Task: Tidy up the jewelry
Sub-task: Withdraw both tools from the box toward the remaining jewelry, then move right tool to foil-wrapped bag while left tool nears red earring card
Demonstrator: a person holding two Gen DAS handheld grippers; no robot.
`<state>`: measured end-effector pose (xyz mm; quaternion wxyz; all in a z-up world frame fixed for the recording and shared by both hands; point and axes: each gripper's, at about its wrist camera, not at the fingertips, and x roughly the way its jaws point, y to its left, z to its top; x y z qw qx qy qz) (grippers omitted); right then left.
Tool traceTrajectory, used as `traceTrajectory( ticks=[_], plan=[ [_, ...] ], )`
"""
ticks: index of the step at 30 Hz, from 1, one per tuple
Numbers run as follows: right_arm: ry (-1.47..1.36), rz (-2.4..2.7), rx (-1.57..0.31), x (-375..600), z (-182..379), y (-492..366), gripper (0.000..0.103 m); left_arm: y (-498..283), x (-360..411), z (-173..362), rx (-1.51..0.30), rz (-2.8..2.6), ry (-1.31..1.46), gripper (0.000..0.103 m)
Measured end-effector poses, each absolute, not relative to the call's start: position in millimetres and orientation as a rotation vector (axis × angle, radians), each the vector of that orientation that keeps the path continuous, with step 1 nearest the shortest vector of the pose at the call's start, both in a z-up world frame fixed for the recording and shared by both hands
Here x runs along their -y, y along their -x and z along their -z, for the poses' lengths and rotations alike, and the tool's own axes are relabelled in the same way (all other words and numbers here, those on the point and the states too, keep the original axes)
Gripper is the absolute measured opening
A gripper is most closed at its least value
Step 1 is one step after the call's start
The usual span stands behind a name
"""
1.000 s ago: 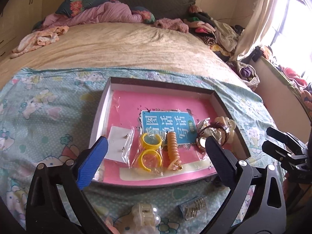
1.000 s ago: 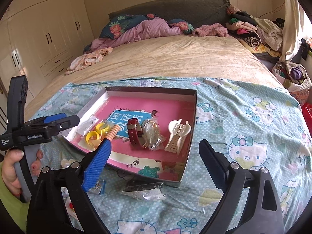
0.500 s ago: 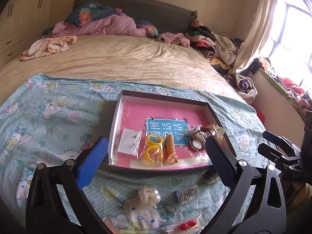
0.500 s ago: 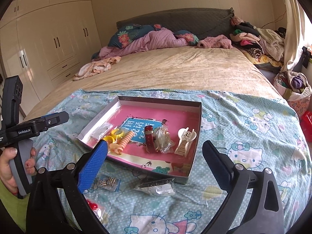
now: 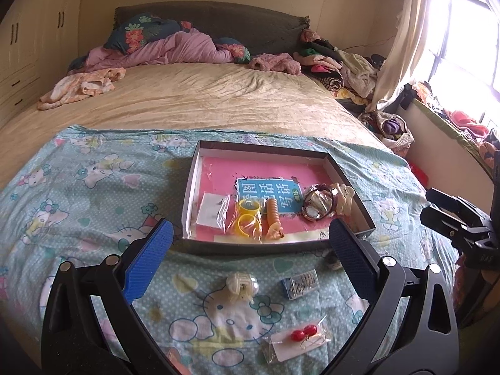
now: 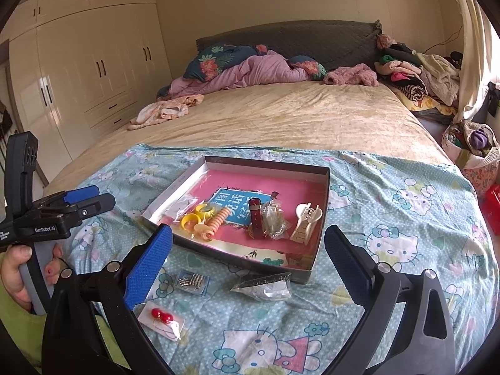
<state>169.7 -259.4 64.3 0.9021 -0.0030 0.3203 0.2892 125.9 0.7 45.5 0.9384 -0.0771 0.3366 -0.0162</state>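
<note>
Shallow box [image 5: 350, 184] is the landmark: bagged yellow rings [image 5: 248, 222], orange spiral tie [image 5: 272, 215], watch [image 6: 255, 218] and cream claw clip [image 6: 306, 222] sit inside. Just in front of it: pearl clip [image 5: 242, 286], bagged hairpins [image 5: 300, 279], red earrings [image 5: 303, 332], likely next to box. Left gripper [image 5: 250, 243] and right gripper [image 6: 247, 247] hang near its front wall, jaws spread wide, empty.
</note>
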Motion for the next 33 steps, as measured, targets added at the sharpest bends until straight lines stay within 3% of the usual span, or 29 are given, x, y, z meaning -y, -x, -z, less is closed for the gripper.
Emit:
traceTrajectory(
  ticks=[18, 33],
  plan=[
    [0.015, -0.627, -0.717, 259.0, -49.0, -146.9, 0.097, -89.7, 9.2, -32.0, -0.717, 0.033, 0.082, 0.093],
    [-0.006, -0.614, -0.804, 262.9, -18.0, -150.1, 0.097, -83.4, 29.7, 21.3, -0.874, 0.124, 0.105, 0.093]
  ],
)
